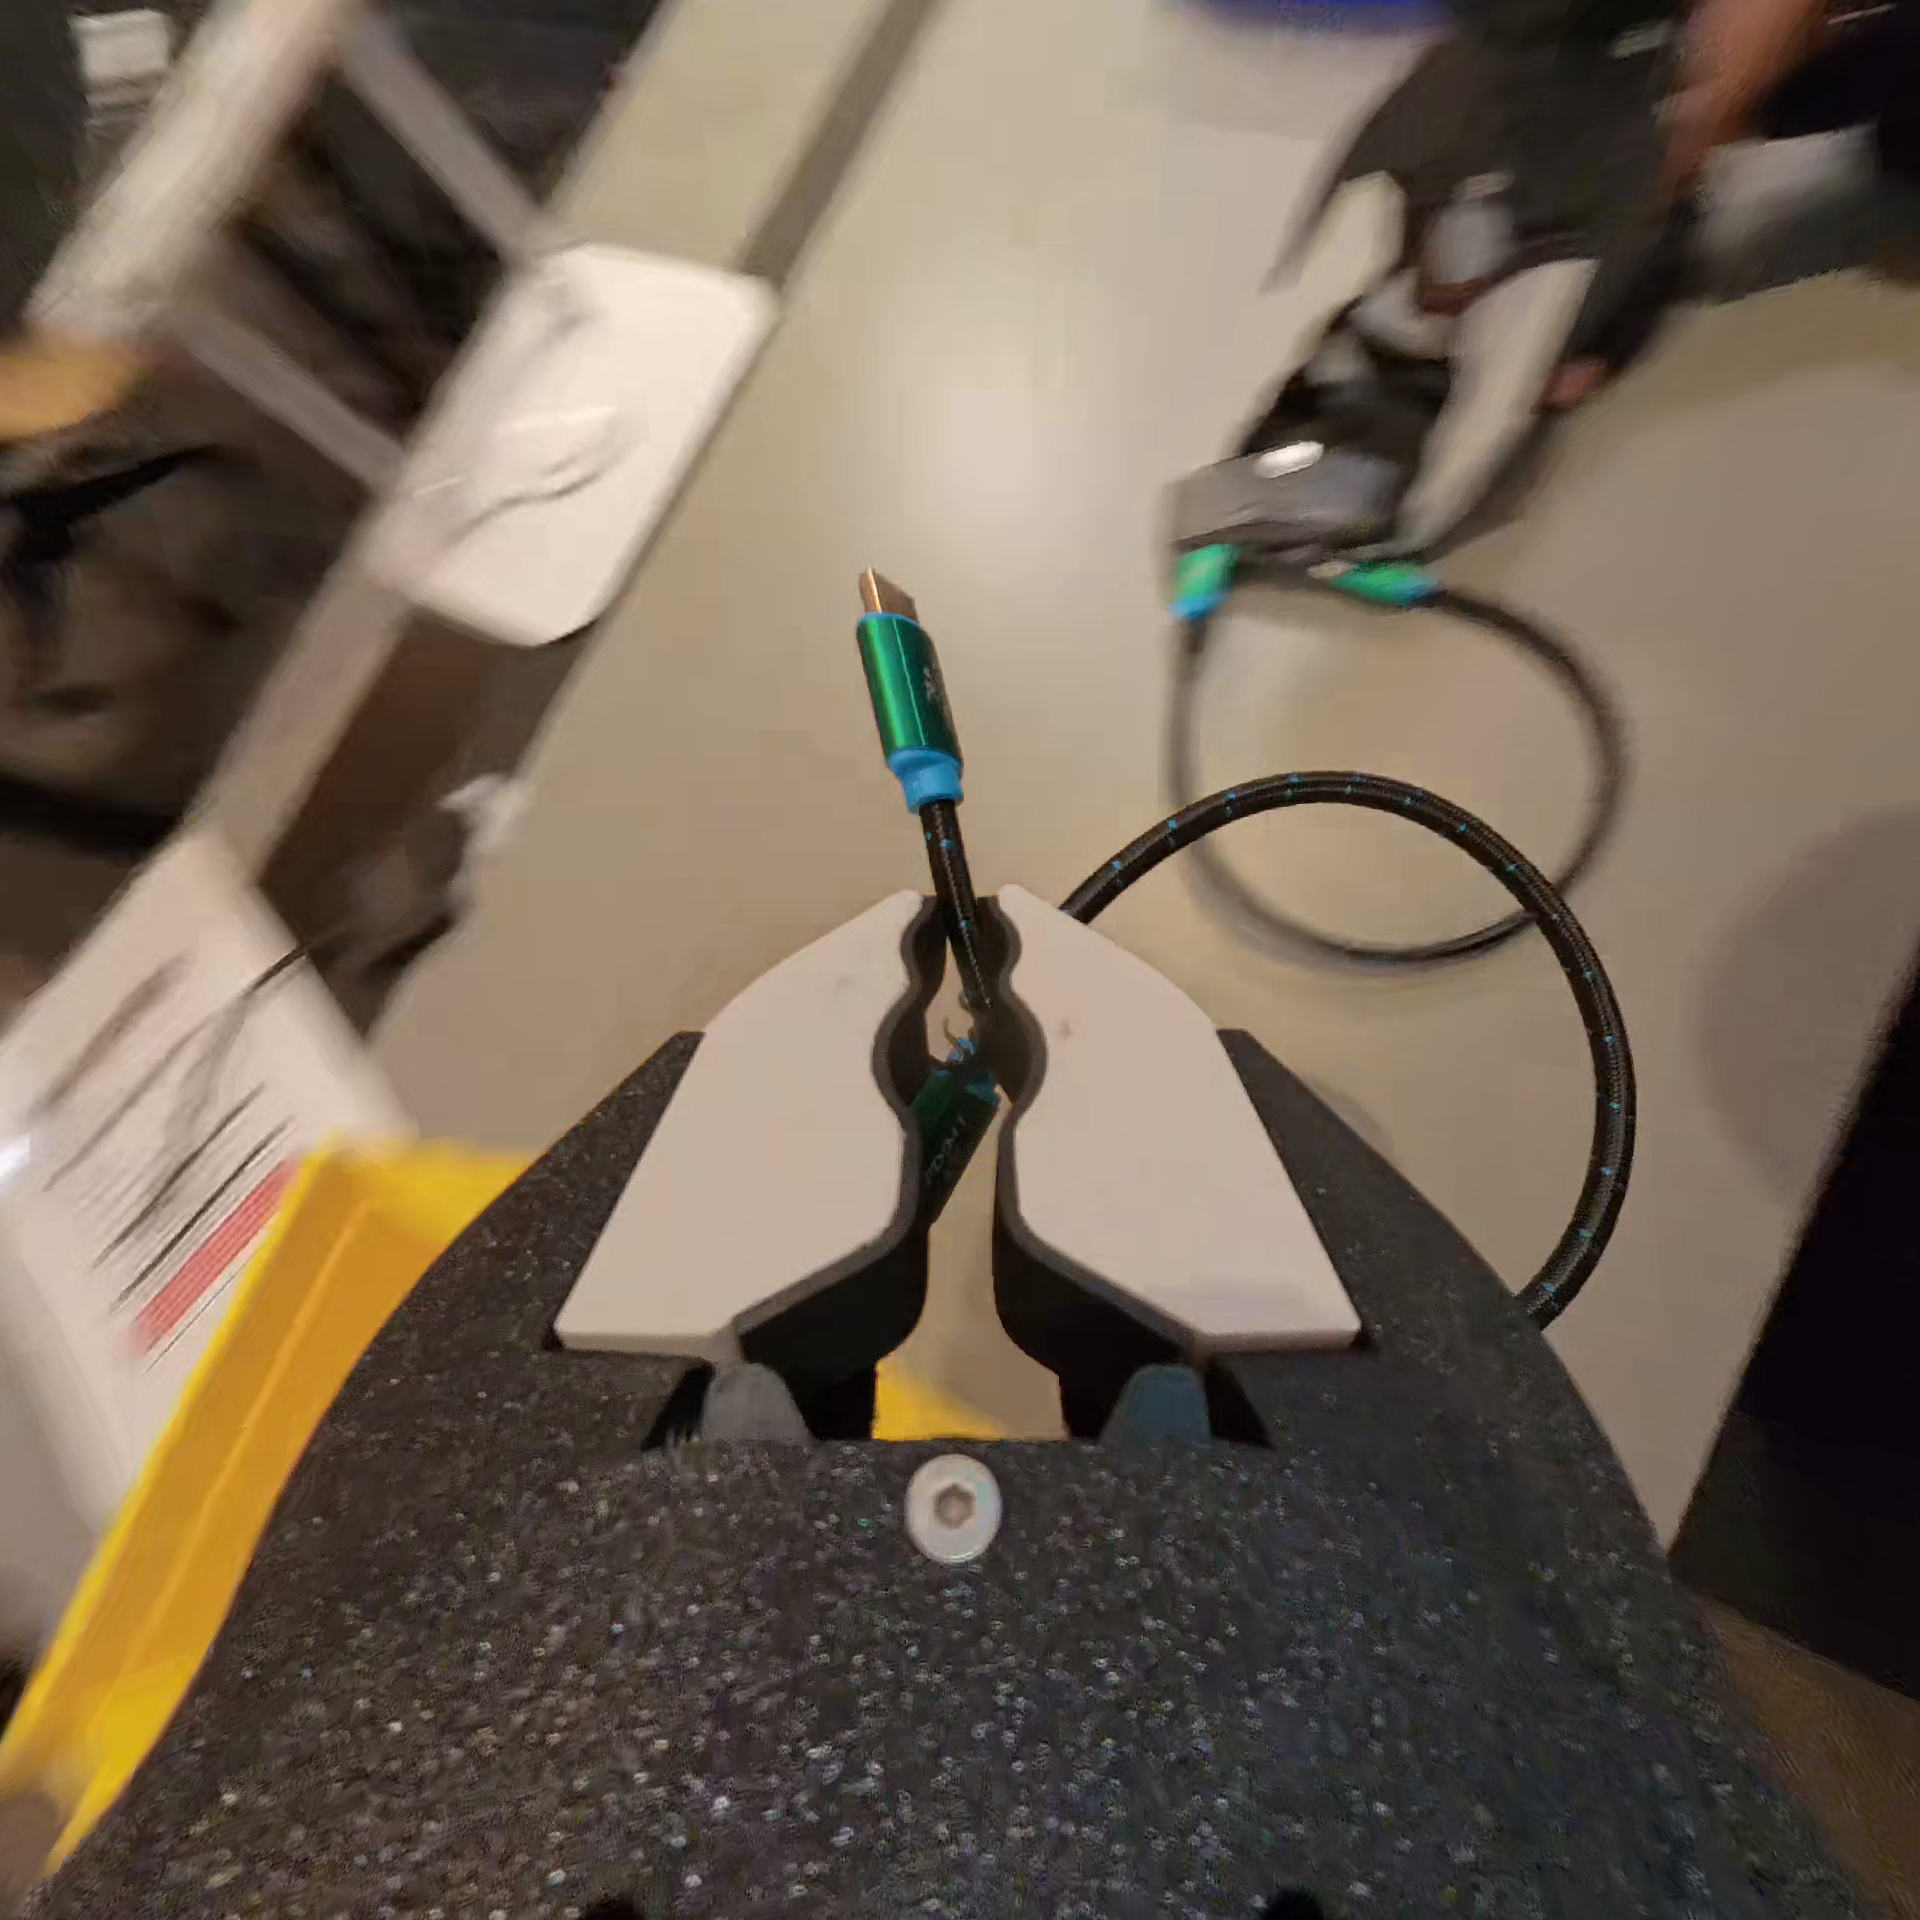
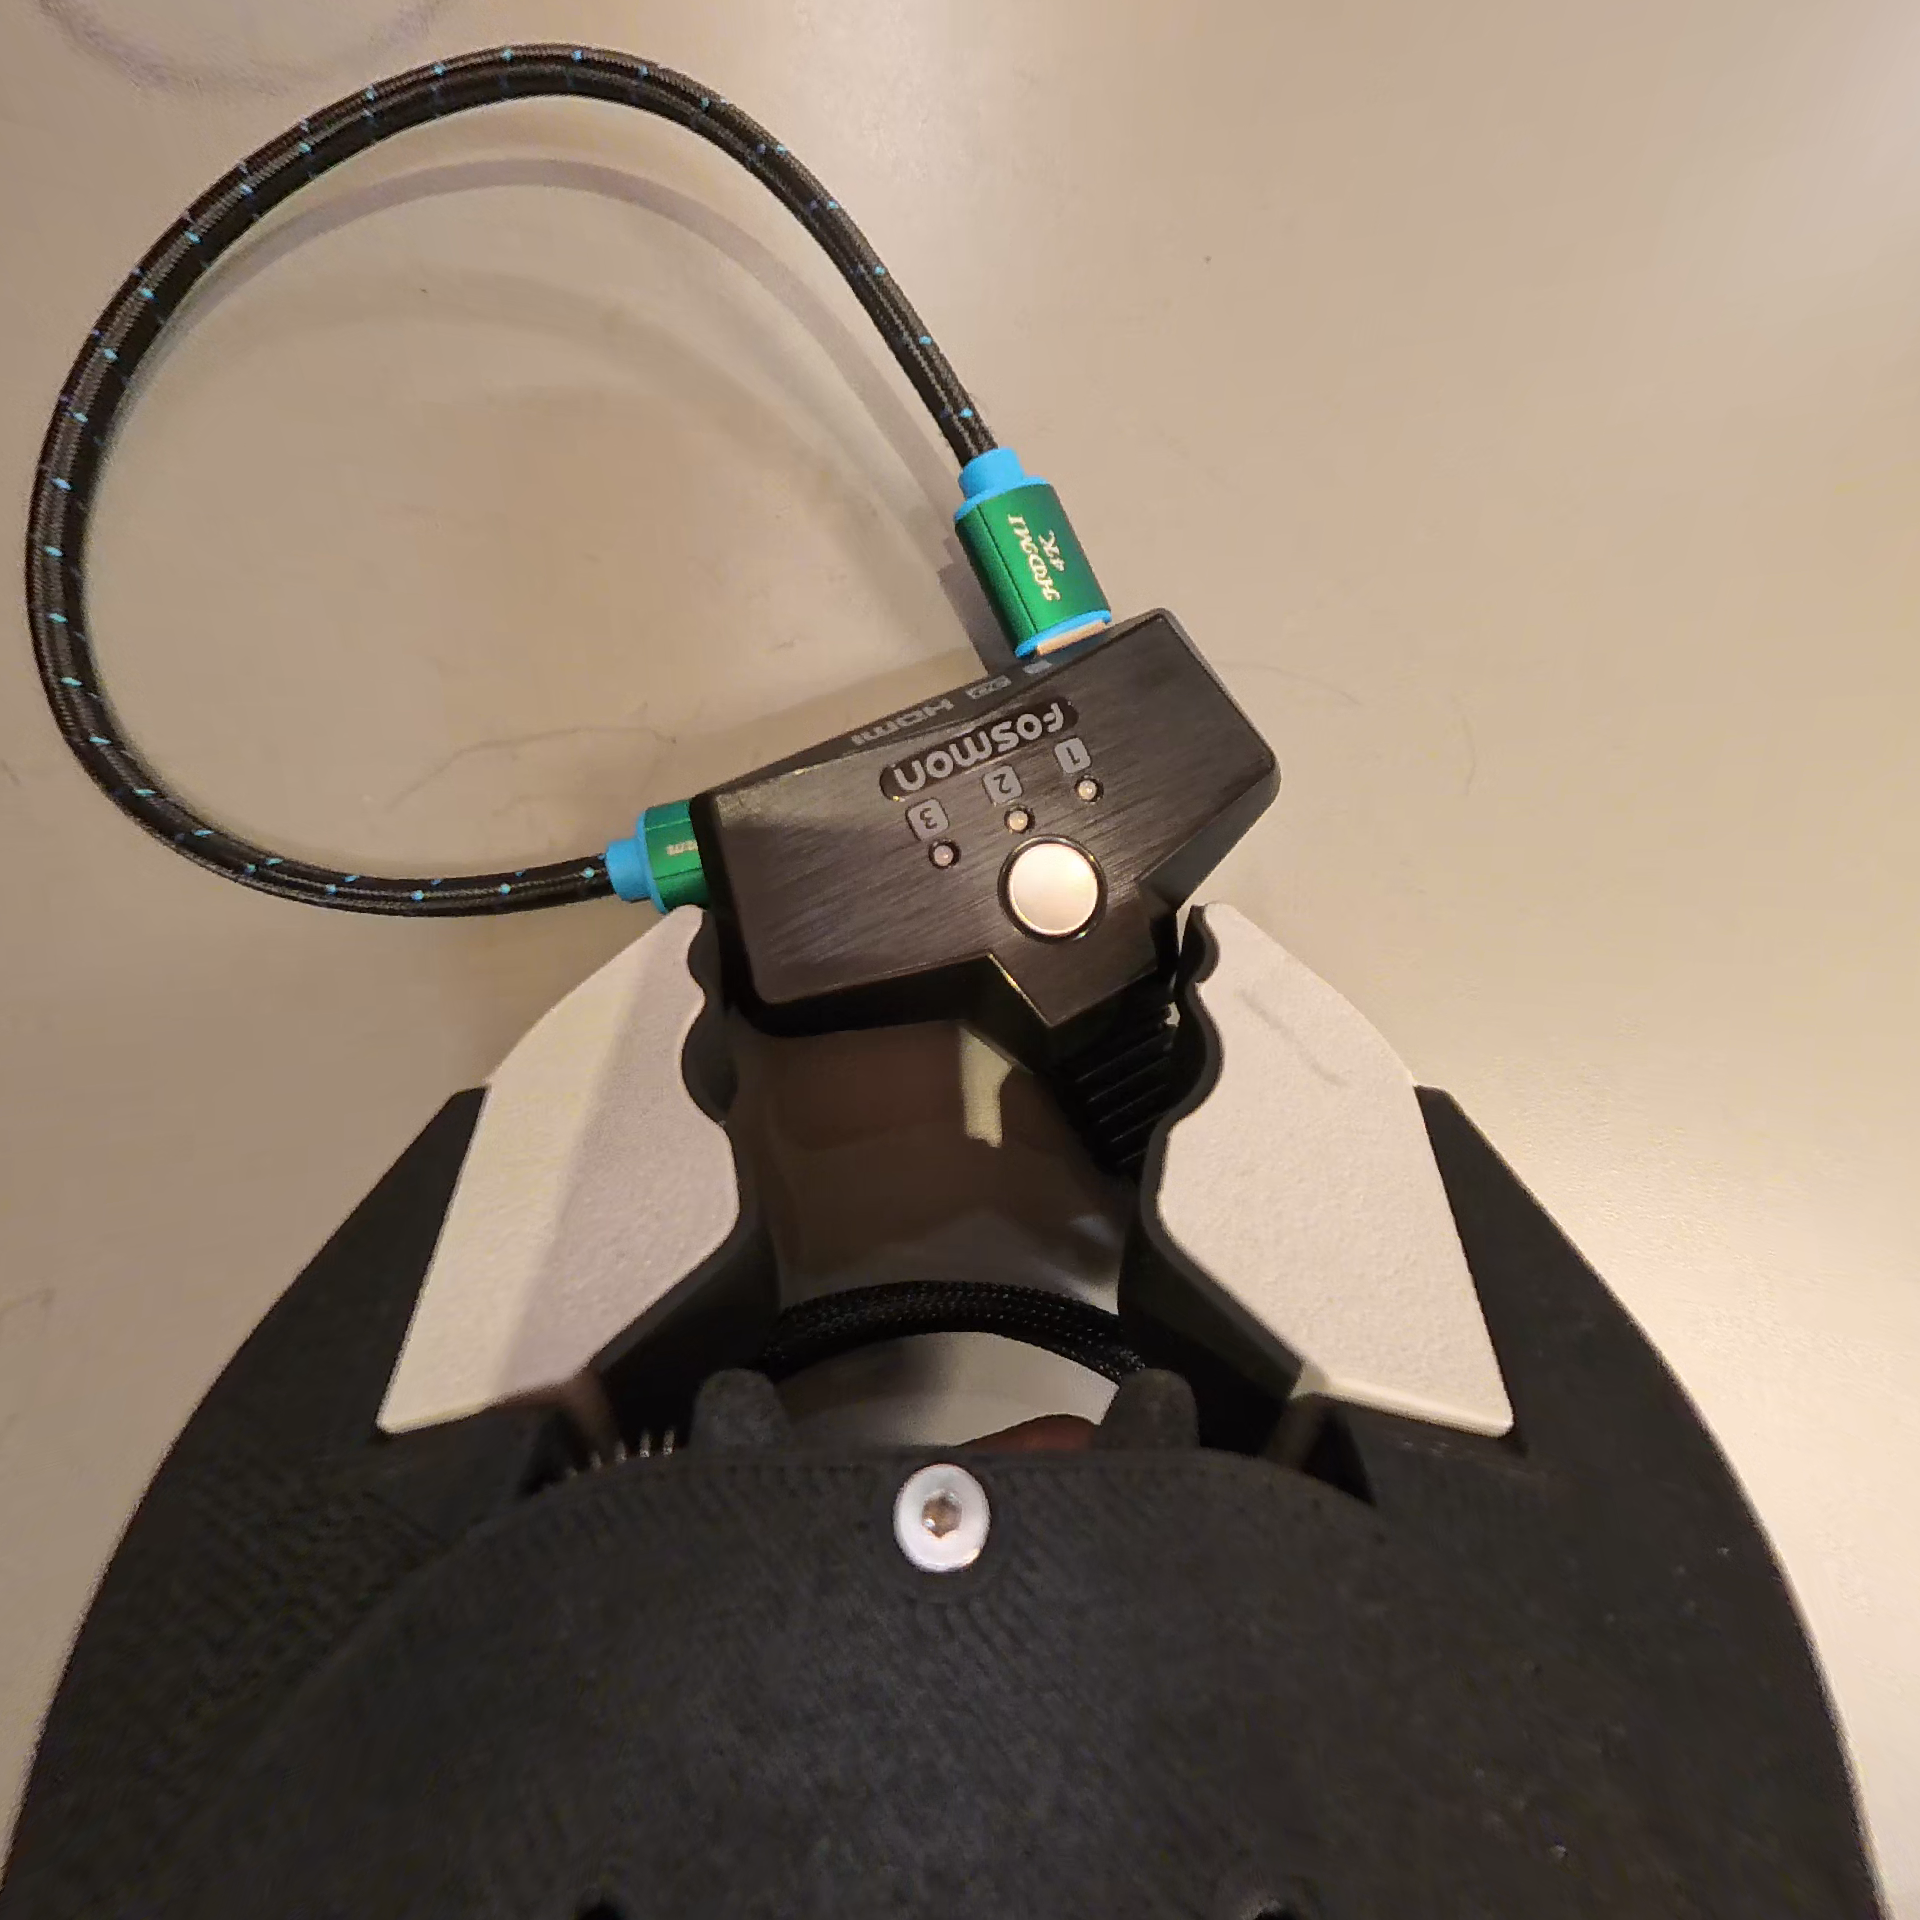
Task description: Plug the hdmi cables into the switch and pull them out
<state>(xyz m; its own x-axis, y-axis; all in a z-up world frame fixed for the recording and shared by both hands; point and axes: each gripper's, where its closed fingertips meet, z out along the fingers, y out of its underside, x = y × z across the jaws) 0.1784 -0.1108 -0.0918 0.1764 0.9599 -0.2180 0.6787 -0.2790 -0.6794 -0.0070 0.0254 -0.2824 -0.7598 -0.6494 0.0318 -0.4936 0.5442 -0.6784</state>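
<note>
A black HDMI switch [image 2: 987,831] rests on a beige table [image 2: 1455,364], its tail end clamped by the right gripper [image 2: 951,951]. A braided cable [image 2: 135,499] has both green plugs seated, at 9 and 12 o'clock. The left gripper [image 1: 961,925], closed on a second cable [image 1: 951,883], holds a free plug [image 1: 904,696] pointing toward 12. Judged next: align it with the remaining port.

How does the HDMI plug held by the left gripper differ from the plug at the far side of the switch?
The held plug is free in the air, its metal tip bare; the far-side plug sits in the switch, its tip mostly hidden. The left gripper clamps the held plug's cable; nothing grips the other. Both are green with blue collars.
</note>
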